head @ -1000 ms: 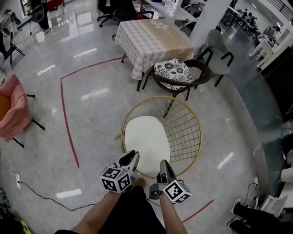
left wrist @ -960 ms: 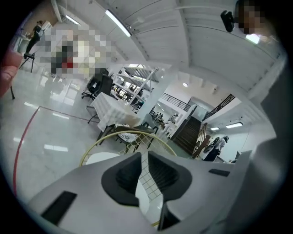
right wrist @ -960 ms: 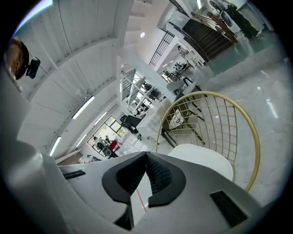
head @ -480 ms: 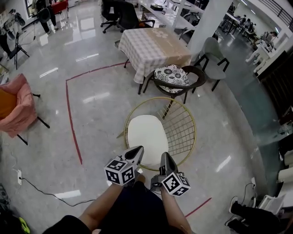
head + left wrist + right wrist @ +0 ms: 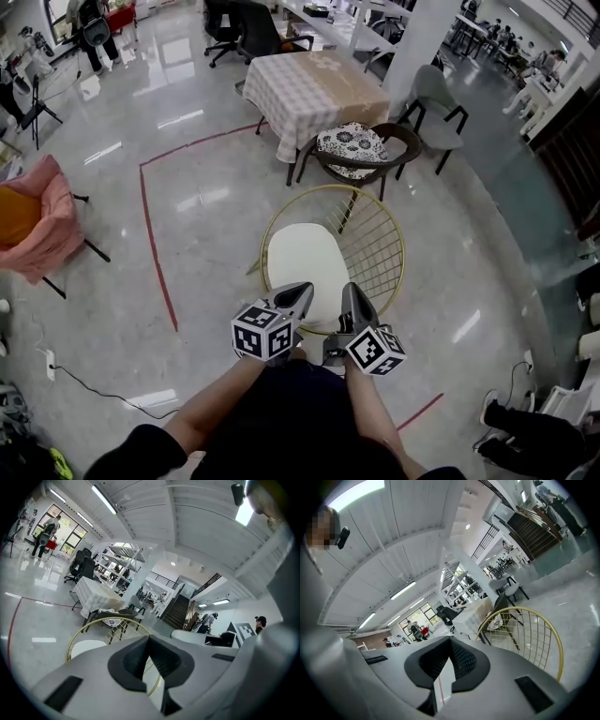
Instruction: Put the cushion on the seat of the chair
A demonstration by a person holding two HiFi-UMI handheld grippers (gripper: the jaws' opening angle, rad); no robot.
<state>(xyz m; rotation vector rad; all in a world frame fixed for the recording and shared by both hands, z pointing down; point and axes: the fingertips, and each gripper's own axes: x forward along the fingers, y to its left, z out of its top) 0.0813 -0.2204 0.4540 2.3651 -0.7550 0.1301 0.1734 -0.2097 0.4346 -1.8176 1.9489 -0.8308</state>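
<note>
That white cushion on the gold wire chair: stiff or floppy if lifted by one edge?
The white cushion looks thin with rounded edges, so it would probably sag somewhat rather than stay rigid. Being so thin, it likely weighs little for its size. No ties to the gold wire chair show, so a push might slide it.

I'm working in what looks like a big open-plan office hall. It has a polished grey floor (image 5: pixel 202 248) marked with red tape lines (image 5: pixel 157 253) and black swivel chairs (image 5: pixel 255 33) by desks. There's a table under a checked cloth (image 5: pixel 314 94), storage shelving (image 5: pixel 124 562), a staircase (image 5: pixel 177 612) and strip lights (image 5: pixel 104 498) overhead.
</note>
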